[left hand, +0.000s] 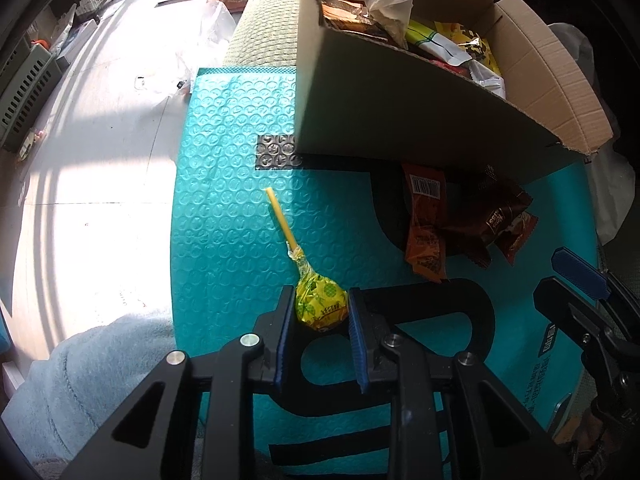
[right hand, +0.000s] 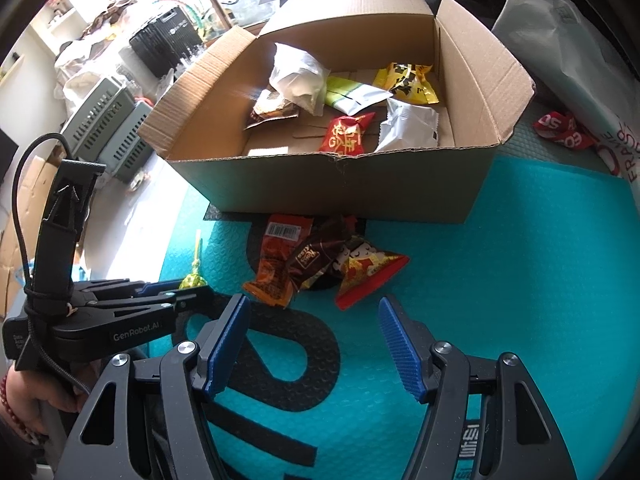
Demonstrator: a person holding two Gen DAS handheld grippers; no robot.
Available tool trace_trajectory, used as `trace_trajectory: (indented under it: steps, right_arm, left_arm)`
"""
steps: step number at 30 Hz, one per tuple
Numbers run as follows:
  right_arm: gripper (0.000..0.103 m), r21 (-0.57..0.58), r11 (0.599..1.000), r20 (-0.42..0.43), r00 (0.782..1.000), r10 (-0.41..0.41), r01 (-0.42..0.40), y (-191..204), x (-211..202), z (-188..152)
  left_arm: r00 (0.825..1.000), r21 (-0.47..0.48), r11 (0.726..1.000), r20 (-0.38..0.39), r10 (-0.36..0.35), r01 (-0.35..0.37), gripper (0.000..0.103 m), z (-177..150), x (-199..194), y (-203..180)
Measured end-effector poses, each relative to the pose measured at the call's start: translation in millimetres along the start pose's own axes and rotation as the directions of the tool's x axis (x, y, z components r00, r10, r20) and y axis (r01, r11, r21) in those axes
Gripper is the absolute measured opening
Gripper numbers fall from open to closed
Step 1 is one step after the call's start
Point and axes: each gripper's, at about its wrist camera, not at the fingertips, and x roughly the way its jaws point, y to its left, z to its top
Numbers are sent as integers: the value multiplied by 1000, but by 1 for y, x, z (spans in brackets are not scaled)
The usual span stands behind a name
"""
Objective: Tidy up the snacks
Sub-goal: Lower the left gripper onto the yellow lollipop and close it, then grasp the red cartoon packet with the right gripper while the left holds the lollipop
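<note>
The wrapped head of a yellow lollipop (left hand: 321,307) is clenched by the left tongs (left hand: 320,316) at lower centre, its stick left free, presumably for lifting into the cardboard box (right hand: 344,184) above. The right tongs (right hand: 314,340) are held released near the loose snack packets (right hand: 320,268) on the teal mat (left hand: 224,184).

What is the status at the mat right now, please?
Left gripper jaws shut on yellow lollipop. Right gripper jaws open, empty, over teal mat. Three snack packets loose before the cardboard box; path clear.
</note>
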Motion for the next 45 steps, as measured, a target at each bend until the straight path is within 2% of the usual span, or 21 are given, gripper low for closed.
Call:
trace_trajectory:
  steps: [9,16,25,27,29,30,32,37,45]
  right_arm:
    - [67,14,999,6,999,-44,44,-17,3,0]
    - [67,8,995,2,995,-97,97,-34,10,6]
    - [67,-114,992,-30,998,-56,52,-24,38,22]
    - [64,-141,989,-52,997,-49,41,-20,48,24]
    - [48,-151,988,-81,996,-47,34,-19,56,23]
    - [46,-156,987,-80,996,-48,35,-18,57,22]
    - [30,-165,986,-76,997,-34,21,-17,56,21]
    - [25,-138,990,-63,998,-30,21,-19,48,10]
    - [25,-74,996,-54,998,-45,41,-27,31,-19]
  left_arm:
    - [998,73,997,51,-36,32,24,-7,-22,-12]
    - [997,105,993,51,-54,48,24,-12,-27,-25]
    - [997,66,995,16,-76,74,24,-7,-9,-20]
    - [997,58,995,6,-79,79,24,-8,-7,-17]
    - [996,50,995,0,-84,84,24,-11,-7,-12]
    - [996,47,995,-4,-86,86,24,-11,-5,-11]
    - [996,41,995,-8,-89,89,24,-12,-4,-9]
    - [996,53,994,-4,-94,94,24,-16,-6,-10]
    - [995,115,989,3,-96,96,24,-25,-12,-28]
